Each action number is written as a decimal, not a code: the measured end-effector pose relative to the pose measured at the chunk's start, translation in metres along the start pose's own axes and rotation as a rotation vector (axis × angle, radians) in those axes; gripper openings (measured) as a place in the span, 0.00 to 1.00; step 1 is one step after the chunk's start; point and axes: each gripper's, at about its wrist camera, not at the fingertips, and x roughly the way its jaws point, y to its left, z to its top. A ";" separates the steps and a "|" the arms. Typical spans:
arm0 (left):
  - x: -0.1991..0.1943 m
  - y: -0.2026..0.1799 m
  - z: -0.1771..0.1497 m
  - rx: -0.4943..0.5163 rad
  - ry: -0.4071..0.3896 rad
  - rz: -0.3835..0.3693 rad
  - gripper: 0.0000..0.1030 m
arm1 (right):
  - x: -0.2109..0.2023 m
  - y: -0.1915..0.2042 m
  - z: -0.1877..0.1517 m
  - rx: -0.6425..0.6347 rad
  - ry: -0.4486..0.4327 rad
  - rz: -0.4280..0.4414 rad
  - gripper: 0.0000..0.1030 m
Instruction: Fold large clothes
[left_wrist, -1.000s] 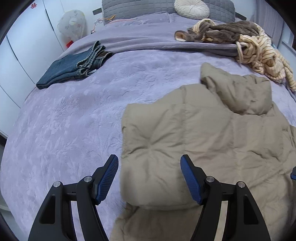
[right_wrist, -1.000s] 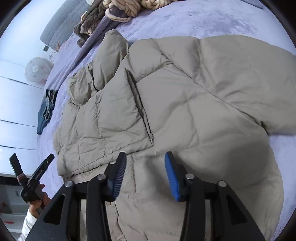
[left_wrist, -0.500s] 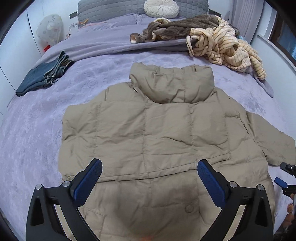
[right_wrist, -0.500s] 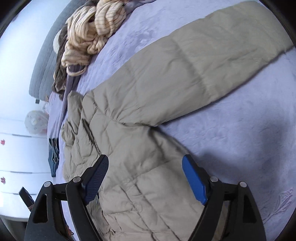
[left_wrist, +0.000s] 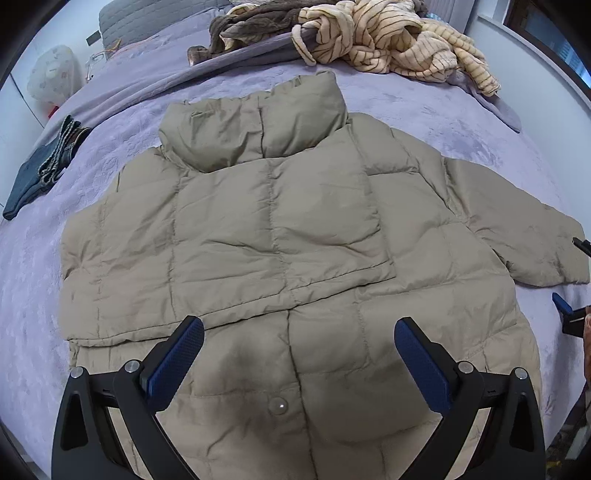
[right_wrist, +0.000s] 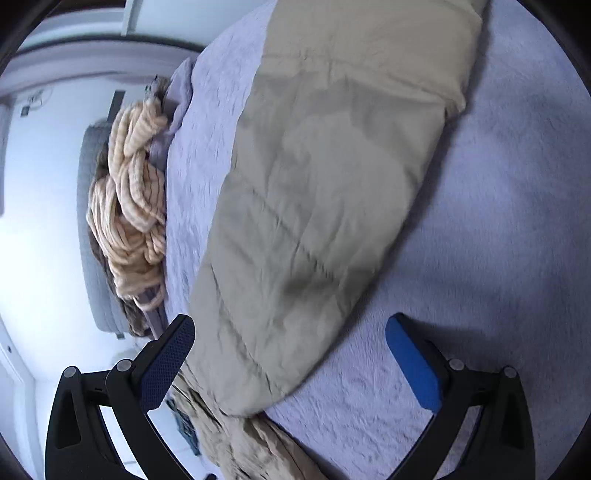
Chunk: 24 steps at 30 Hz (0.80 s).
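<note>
A tan puffer jacket (left_wrist: 280, 229) lies flat on the purple bedspread (left_wrist: 48, 280), collar toward the headboard. Its left sleeve is folded across the chest; its right sleeve (left_wrist: 517, 229) stretches out to the right. My left gripper (left_wrist: 299, 354) is open and empty, hovering above the jacket's lower hem. My right gripper (right_wrist: 291, 362) is open and empty, just above the outstretched sleeve (right_wrist: 325, 192), with the sleeve's upper part between its fingers. Its tips show at the right edge of the left wrist view (left_wrist: 572, 306).
Folded jeans (left_wrist: 40, 166) lie at the bed's left edge. A heap of striped cream and brown clothes (left_wrist: 384, 40) lies at the back near the grey headboard (left_wrist: 147, 22). A white wall and window sill run along the right side.
My left gripper has moved closer over the jacket's hem. My right gripper has swung along the outstretched sleeve, tilting so the sleeve now fills its view. Both stay open.
</note>
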 end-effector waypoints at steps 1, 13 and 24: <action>0.000 -0.003 0.001 -0.001 0.000 -0.004 1.00 | 0.001 -0.004 0.009 0.039 -0.016 0.035 1.00; -0.009 0.018 0.008 -0.042 -0.036 0.023 1.00 | 0.016 0.016 0.032 0.196 -0.019 0.306 0.06; -0.020 0.107 0.001 -0.177 -0.068 0.103 1.00 | 0.052 0.224 -0.087 -0.525 0.185 0.273 0.06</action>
